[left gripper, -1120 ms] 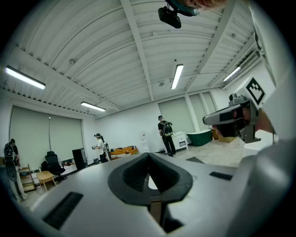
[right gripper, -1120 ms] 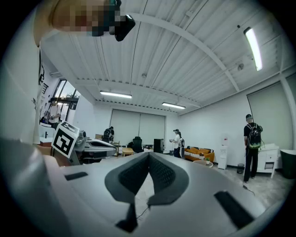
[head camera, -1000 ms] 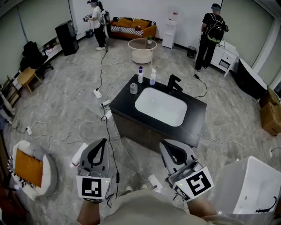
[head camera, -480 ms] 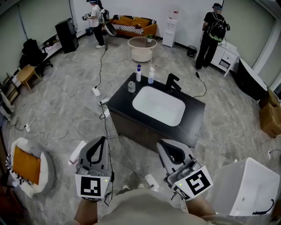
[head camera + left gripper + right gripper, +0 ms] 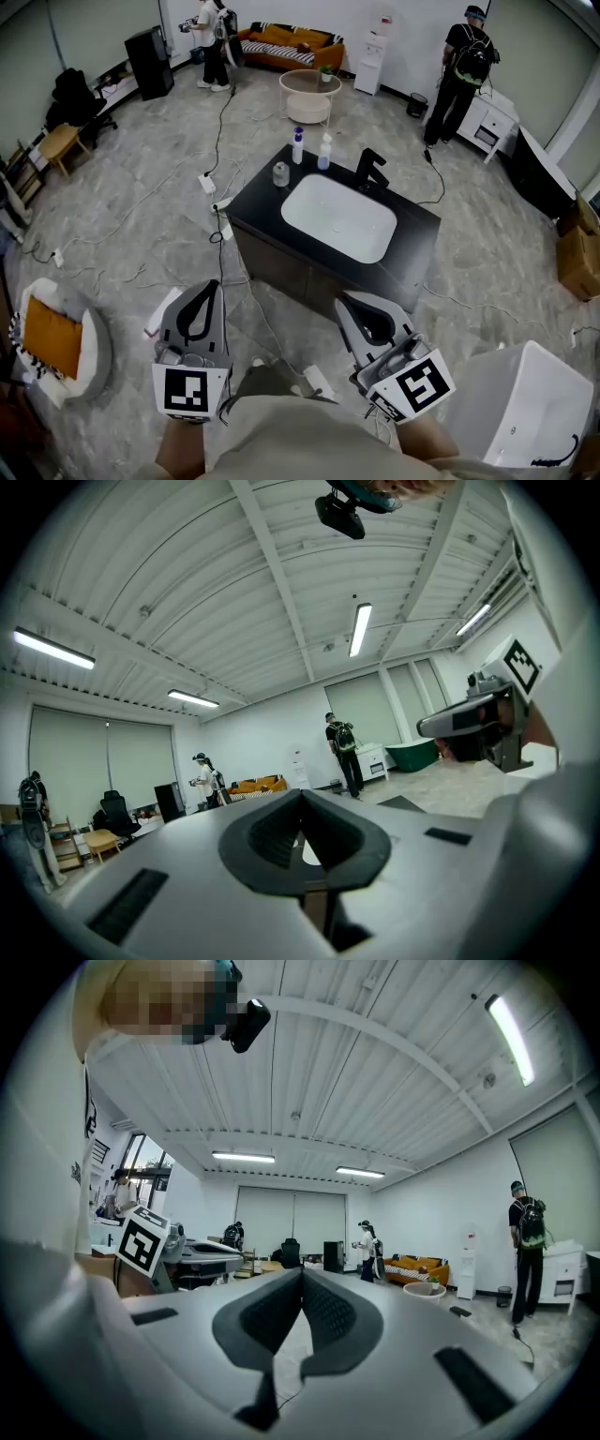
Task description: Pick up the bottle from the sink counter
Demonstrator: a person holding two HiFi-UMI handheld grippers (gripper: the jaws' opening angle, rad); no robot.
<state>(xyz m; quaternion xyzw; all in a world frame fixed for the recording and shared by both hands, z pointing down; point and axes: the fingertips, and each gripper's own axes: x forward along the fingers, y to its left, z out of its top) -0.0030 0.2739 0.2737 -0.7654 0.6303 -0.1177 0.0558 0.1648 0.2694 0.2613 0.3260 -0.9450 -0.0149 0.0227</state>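
Left gripper [image 5: 211,289] and right gripper [image 5: 347,306]: held low in the head view, jaws closed together with nothing between them, well apart from the dark sink worktop [image 5: 258,202] at centre frame. Bottle [image 5: 298,146]: stood upright at the worktop's far left corner, upper centre, just beside a spray bottle [image 5: 325,151] and near a small jar [image 5: 279,173]. Task judged not begun: approach, grasp and lift are all left to be done.
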